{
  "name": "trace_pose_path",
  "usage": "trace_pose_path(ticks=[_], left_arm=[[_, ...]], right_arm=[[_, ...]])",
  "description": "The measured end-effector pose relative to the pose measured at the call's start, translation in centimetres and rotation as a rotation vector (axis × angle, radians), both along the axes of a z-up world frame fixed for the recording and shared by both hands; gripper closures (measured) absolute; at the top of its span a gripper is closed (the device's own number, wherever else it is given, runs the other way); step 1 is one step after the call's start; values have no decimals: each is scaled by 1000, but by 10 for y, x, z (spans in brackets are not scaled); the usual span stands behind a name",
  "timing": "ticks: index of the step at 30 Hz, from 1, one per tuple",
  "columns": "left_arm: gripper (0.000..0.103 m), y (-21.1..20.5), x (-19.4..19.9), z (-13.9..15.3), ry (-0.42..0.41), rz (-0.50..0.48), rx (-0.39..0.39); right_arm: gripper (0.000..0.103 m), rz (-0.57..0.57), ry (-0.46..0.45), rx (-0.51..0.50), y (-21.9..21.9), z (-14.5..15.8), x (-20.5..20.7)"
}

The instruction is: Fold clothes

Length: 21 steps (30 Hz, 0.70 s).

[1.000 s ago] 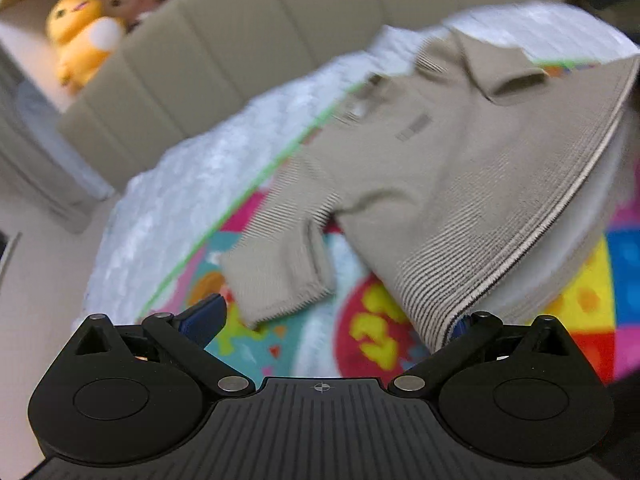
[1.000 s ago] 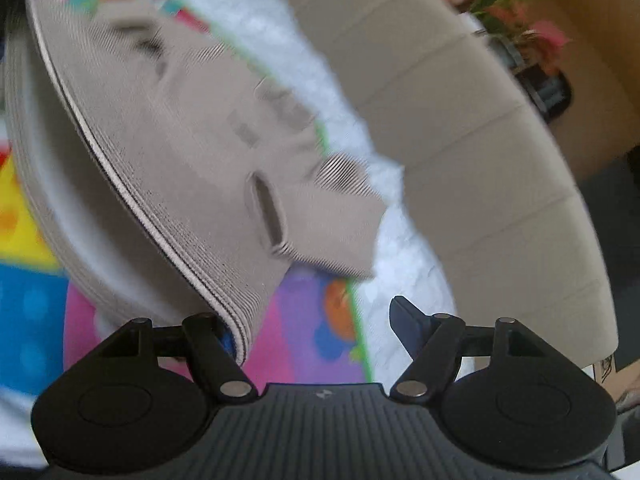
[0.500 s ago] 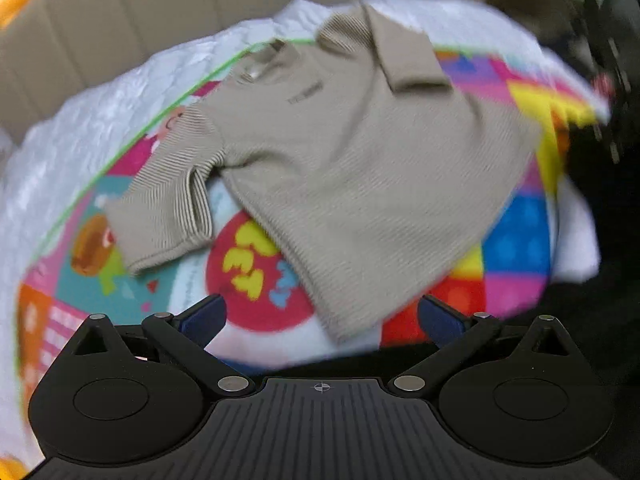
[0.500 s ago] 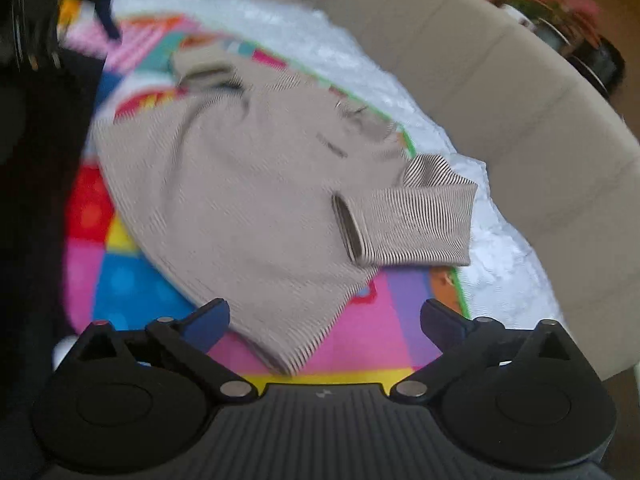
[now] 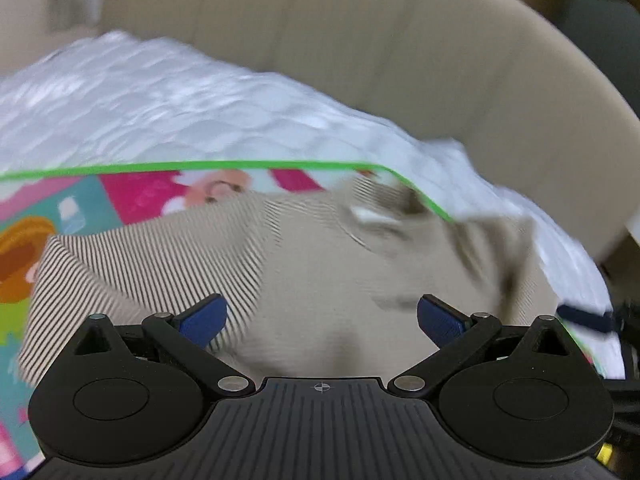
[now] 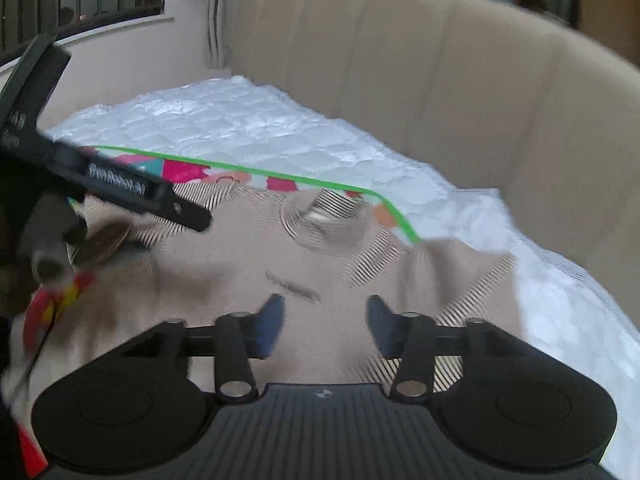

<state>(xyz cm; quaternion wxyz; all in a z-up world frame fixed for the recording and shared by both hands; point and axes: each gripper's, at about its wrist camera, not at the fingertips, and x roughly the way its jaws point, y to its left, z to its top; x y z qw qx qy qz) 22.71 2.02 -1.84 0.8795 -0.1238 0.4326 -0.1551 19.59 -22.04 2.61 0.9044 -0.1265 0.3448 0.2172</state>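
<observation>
both empty over the sweater [image 5: 320, 280]: left hand-held gripper [image 5: 322, 316] wide, right hand-held gripper [image 6: 325, 322] closing (half-spread)

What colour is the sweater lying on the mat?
Beige with fine dark stripes on the sweater, clearest in the left wrist view.
</observation>
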Motion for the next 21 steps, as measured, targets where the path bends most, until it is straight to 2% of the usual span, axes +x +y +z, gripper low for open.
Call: trace_pose_path(ticks=[2, 4, 7, 9, 10, 11, 12, 13, 16, 18, 21], left_arm=[[0, 15, 19, -12, 31, 10, -51], [0, 36, 29, -21, 79, -28, -119], [0, 67, 23, -32, 152, -45, -226], [0, 78, 18, -41, 210, -45, -311], [0, 80, 18, -45, 235, -49, -344], [0, 79, 19, -50, 252, -58, -363], [0, 78, 20, -54, 270, -67, -382], [0, 78, 21, -58, 274, -66, -385], [0, 93, 32, -60, 203, 28, -387], [0, 105, 40, -59, 146, 105, -378], [0, 121, 47, -61, 81, 203, -334]], right_arm=[[60, 4, 22, 42, 23, -9, 31], [60, -12, 52, 91, 43, -23, 66], [59, -52, 121, 138, 68, -49, 115], [60, -58, 157, 124, 78, -65, 138], [64, -56, 171, 120, 82, -71, 147], [85, -40, 174, 124, 85, -72, 150], [94, -21, 170, 134, 89, -70, 151], [94, -13, 156, 135, 93, -65, 153], [97, -21, 72, 127, 102, -52, 168], [101, -51, 47, 119, 105, -52, 185], [99, -65, 87, 76, 109, -69, 209]])
